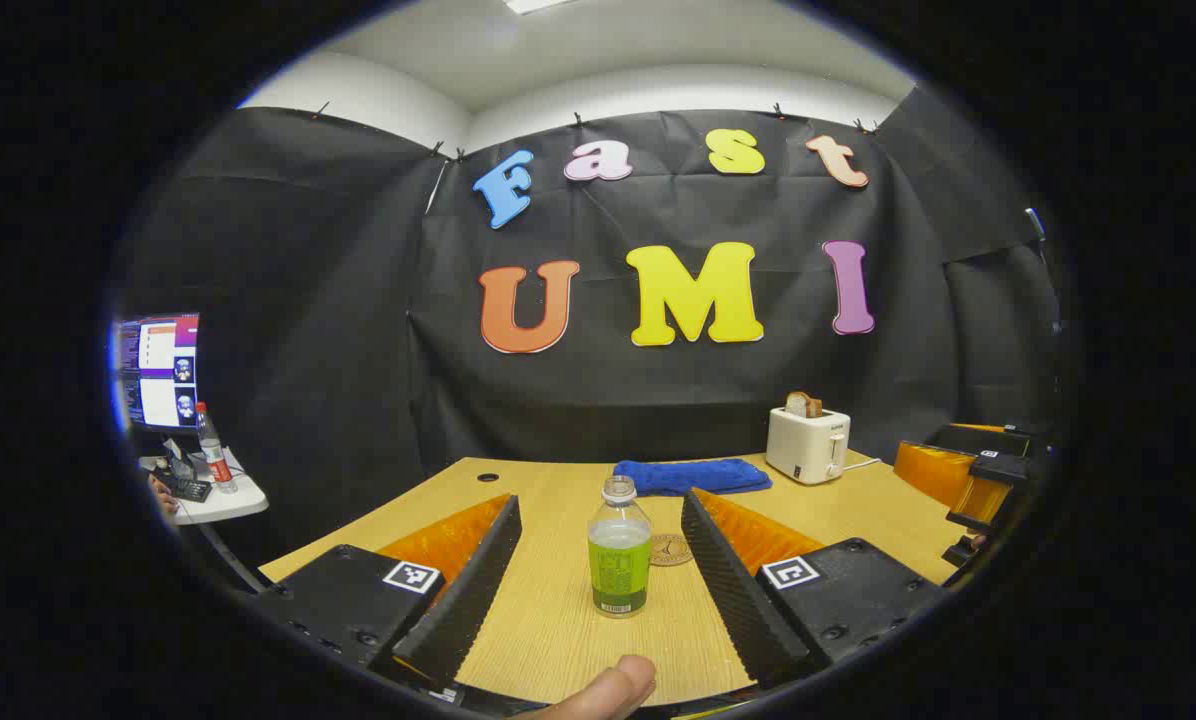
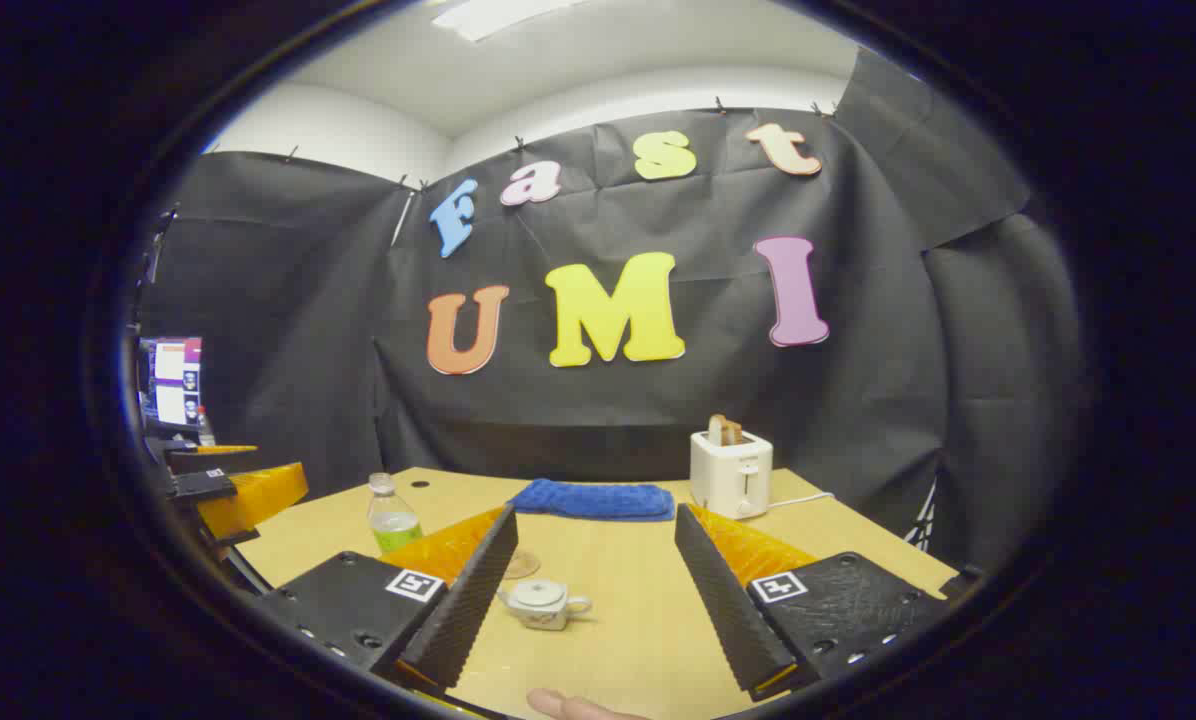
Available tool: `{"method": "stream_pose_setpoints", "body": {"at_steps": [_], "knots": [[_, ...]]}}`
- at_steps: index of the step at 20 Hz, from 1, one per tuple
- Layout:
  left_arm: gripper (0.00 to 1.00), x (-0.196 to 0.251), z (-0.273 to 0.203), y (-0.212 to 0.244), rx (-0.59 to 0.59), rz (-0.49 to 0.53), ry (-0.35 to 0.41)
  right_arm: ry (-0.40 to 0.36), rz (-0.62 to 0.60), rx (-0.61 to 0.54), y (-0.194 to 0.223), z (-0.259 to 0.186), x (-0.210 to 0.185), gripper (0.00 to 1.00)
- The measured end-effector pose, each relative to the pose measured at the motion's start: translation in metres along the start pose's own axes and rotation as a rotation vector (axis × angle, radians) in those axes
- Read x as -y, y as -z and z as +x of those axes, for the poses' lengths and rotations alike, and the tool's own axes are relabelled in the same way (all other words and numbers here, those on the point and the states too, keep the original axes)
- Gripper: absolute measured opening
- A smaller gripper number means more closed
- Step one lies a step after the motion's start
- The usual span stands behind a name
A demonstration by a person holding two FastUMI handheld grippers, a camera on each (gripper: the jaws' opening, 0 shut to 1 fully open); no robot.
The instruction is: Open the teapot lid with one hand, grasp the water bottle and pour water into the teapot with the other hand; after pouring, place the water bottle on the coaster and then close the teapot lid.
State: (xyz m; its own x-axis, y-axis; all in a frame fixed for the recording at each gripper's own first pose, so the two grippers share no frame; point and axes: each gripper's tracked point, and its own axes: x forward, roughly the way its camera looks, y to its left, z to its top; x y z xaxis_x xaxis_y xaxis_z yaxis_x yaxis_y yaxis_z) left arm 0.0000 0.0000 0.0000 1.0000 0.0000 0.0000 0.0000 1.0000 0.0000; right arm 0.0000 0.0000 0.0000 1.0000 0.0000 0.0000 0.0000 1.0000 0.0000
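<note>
Two grippers: left gripper (image 1: 598,585) and right gripper (image 2: 593,590), both spread apart, holding nothing.
Water bottle (image 1: 619,548): upright mid-bench, between left fingers, untouched.
Teapot (image 2: 543,603): lid on, near front edge.
Coaster (image 1: 671,549): just behind bottle.

Black cloth wall (image 1: 338,330) behind wooden table (image 1: 558,630); perhaps a ceiling light (image 2: 488,15) above.

No text can be read — the water bottle (image 1: 619,560) label is too blurred.
</note>
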Motion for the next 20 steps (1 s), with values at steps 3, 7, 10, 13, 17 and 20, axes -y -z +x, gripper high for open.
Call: {"method": "stream_pose_setpoints", "body": {"at_steps": [3, 7, 10, 13, 17, 20], "knots": [[1.00, 0.002, 0.000, 0.000, -0.002, 0.016, 0.003, 0.025, -0.019, 0.002, 0.000, 0.000, 0.004, 0.92], [1.00, 0.007, 0.001, -0.001, 0.005, 0.020, 0.019, 0.015, -0.017, -0.007, 0.003, 0.001, 0.002, 0.96], [1.00, 0.004, 0.004, 0.004, -0.010, 0.022, 0.004, 0.016, -0.029, -0.017, 0.007, 0.005, 0.002, 0.96], [1.00, 0.002, 0.005, 0.007, -0.019, 0.025, -0.002, 0.014, -0.028, -0.027, 0.011, 0.008, 0.002, 0.96], [1.00, 0.000, 0.007, 0.008, -0.024, 0.020, -0.003, 0.019, -0.030, -0.031, 0.014, 0.010, 0.004, 0.92], [1.00, -0.005, 0.008, 0.009, -0.027, 0.015, -0.009, 0.025, -0.023, -0.041, 0.018, 0.014, 0.007, 0.96]]}}
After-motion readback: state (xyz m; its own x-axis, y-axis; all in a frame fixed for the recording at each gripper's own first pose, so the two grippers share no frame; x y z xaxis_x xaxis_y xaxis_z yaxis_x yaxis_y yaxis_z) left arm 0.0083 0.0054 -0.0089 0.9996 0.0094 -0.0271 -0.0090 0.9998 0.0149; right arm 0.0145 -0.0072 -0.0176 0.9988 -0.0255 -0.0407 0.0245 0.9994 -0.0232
